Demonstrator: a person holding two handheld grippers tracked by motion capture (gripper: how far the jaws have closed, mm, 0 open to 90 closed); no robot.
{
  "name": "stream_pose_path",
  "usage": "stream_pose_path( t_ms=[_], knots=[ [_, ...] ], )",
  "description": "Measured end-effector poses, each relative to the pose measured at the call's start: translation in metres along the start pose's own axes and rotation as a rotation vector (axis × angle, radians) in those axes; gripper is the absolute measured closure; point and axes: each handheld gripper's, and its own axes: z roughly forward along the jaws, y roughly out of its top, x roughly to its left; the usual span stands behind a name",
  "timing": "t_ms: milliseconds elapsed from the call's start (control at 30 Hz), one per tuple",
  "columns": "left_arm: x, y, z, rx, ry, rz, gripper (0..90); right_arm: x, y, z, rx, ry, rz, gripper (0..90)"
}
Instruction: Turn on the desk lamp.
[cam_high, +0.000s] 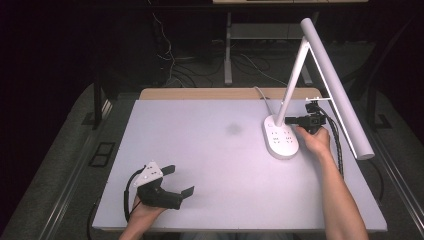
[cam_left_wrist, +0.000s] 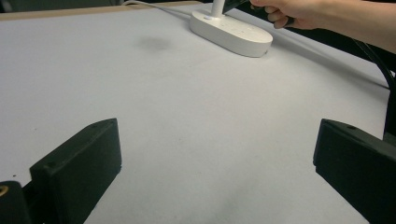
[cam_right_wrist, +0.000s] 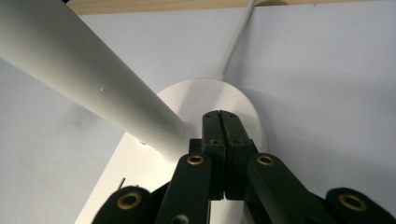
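A white desk lamp stands at the table's right, with an oval base (cam_high: 281, 137), a slanted stem (cam_high: 292, 82) and a long bar head (cam_high: 337, 87). My right gripper (cam_high: 287, 120) is shut with nothing between its jaws. Its tips hover over the back of the base (cam_right_wrist: 196, 98), right beside the foot of the stem (cam_right_wrist: 84, 74); I cannot tell if they touch it. In the right gripper view the right gripper (cam_right_wrist: 220, 116) shows both jaws pressed together. My left gripper (cam_high: 180, 181) rests near the front left, open and holding nothing. Its jaws stand wide apart over bare table in the left gripper view (cam_left_wrist: 217, 154).
The lamp's white cord (cam_high: 261, 95) runs from the base to the table's far edge. A faint dark smudge (cam_high: 233, 129) marks the pale tabletop (cam_high: 210, 150) left of the lamp. The lamp head overhangs the right edge. Cables lie on the floor beyond.
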Motion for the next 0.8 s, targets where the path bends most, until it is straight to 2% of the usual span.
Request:
stream_pose_path(
  t_ms=[500,800],
  knots=[
    [0.001,0.0,-0.001,-0.002,0.003,0.0,0.1,0.0,0.005,-0.02,-0.011,-0.021,-0.01,89.1],
    [0.0,0.0,-0.001,-0.004,0.002,0.003,0.0,0.007,0.006,-0.04,-0.011,-0.038,-0.051,88.3]
  ],
)
